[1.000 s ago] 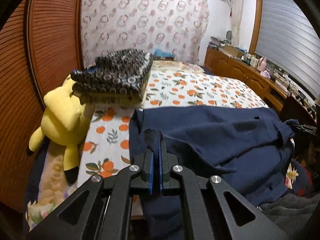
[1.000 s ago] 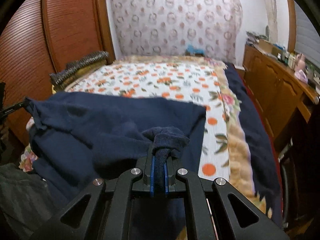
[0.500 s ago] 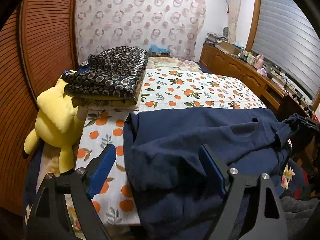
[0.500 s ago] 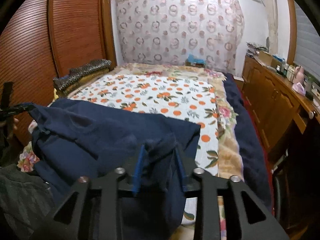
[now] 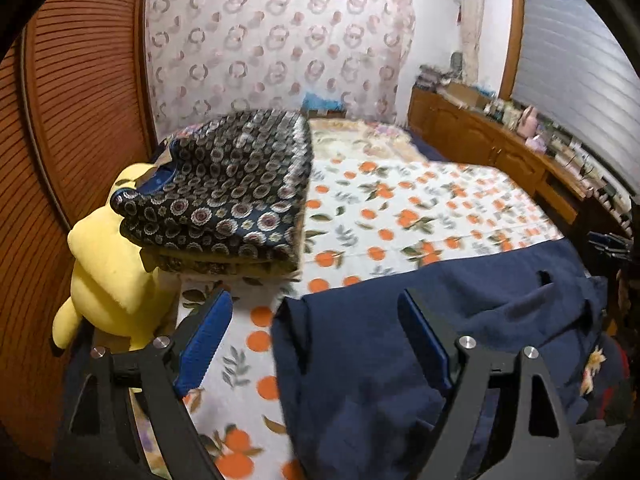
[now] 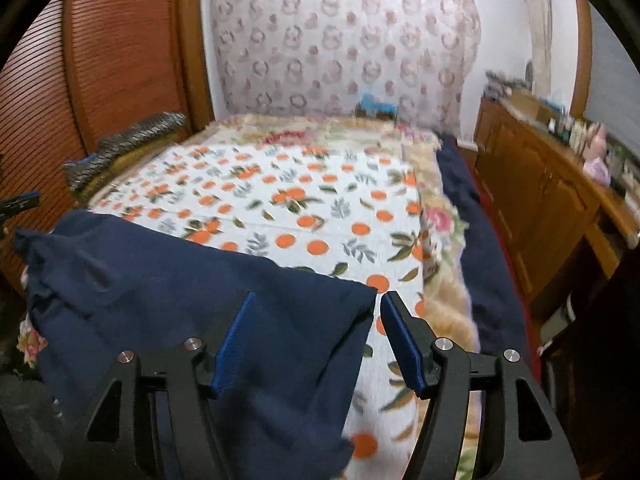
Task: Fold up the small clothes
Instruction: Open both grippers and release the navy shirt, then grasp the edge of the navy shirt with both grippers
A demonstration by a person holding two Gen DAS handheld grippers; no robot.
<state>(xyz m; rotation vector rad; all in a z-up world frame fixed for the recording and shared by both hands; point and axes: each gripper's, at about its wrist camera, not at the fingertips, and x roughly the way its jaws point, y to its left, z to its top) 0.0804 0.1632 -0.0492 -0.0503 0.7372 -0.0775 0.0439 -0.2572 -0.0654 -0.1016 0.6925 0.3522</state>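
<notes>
Fingers [image 5: 208, 340] of the left gripper [image 5: 320, 340] stand wide apart and hold nothing; those of the right gripper [image 6: 316, 340] are opening, with cloth below them but no pad pressing on it. We find the navy garment [image 5: 440, 320] spread across the near end of the bed [image 5: 420, 208], its far edge fairly straight, which we judge suits a flat start for folding. Both grippers hover at its two near corners, presumably to leave it lying flat. Near the garment's left corner sit a patterned stack [image 5: 232, 200] and a yellow plush [image 5: 108, 272]. Its near hem hangs off the bed, out of view; motion blur hides seams, so we cannot tell the garment's type.
</notes>
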